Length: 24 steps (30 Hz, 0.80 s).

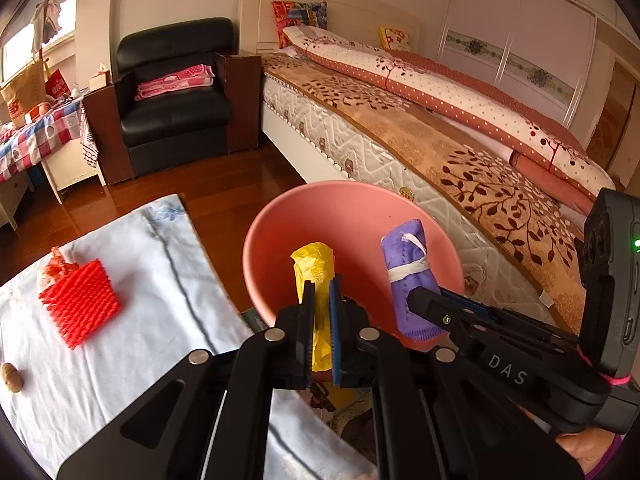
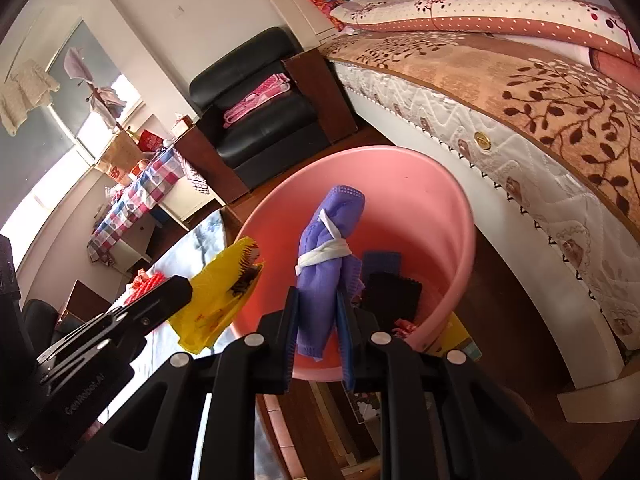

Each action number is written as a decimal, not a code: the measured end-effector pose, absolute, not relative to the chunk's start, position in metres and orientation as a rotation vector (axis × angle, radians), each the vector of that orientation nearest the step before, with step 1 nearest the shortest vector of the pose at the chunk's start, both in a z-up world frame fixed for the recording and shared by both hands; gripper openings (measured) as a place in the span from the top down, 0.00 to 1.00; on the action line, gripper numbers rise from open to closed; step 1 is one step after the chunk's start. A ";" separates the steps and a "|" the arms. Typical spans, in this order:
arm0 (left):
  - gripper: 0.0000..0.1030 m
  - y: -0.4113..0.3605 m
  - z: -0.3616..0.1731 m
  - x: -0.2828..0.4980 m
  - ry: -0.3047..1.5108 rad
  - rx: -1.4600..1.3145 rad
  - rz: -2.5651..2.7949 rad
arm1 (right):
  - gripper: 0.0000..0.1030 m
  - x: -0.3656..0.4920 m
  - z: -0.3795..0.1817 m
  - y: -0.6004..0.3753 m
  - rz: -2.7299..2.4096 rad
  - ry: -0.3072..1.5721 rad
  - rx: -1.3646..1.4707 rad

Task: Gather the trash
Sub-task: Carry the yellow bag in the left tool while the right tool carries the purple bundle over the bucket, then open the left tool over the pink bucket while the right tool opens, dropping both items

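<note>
A pink plastic bin [image 1: 332,216] [image 2: 400,184] stands on the floor beside the bed. My left gripper [image 1: 321,288] is shut on a crumpled yellow wrapper [image 1: 314,268] [image 2: 216,292] held over the bin's near rim. My right gripper [image 2: 316,300] [image 1: 416,296] is shut on a rolled purple cloth tied with a white strip [image 2: 324,248] [image 1: 404,260], which hangs over the bin's mouth. Dark scraps [image 2: 394,288] lie at the bottom of the bin. A red spiky mesh piece [image 1: 80,304] and a brown nut-like lump [image 1: 12,376] lie on the pale cloth-covered table [image 1: 132,248].
The bed [image 1: 400,128] with a leaf-pattern blanket runs along the right. A black armchair [image 1: 176,100] stands at the back with a pink folded cloth on its seat. A checked-cloth side table [image 1: 36,132] is at far left. Wooden floor lies between the table and the armchair.
</note>
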State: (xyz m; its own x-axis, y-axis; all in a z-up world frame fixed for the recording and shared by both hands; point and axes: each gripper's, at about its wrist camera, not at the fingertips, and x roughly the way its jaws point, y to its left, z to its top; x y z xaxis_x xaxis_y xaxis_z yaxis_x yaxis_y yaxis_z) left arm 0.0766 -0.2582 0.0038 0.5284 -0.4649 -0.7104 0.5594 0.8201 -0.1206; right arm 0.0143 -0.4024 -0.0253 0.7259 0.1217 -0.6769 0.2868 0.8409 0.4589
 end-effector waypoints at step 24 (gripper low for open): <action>0.63 -0.282 -0.015 0.082 0.847 0.171 -0.609 | 0.82 0.018 -0.038 -0.412 -0.117 0.786 0.596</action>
State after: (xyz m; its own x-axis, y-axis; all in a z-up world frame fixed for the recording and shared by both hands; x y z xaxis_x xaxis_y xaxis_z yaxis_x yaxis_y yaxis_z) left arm 0.0823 -0.2816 -0.0153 0.5050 -0.4358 -0.7450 0.5678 0.8178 -0.0936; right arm 0.0184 -0.4122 -0.0383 0.7091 0.1168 -0.6953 0.3145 0.8302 0.4602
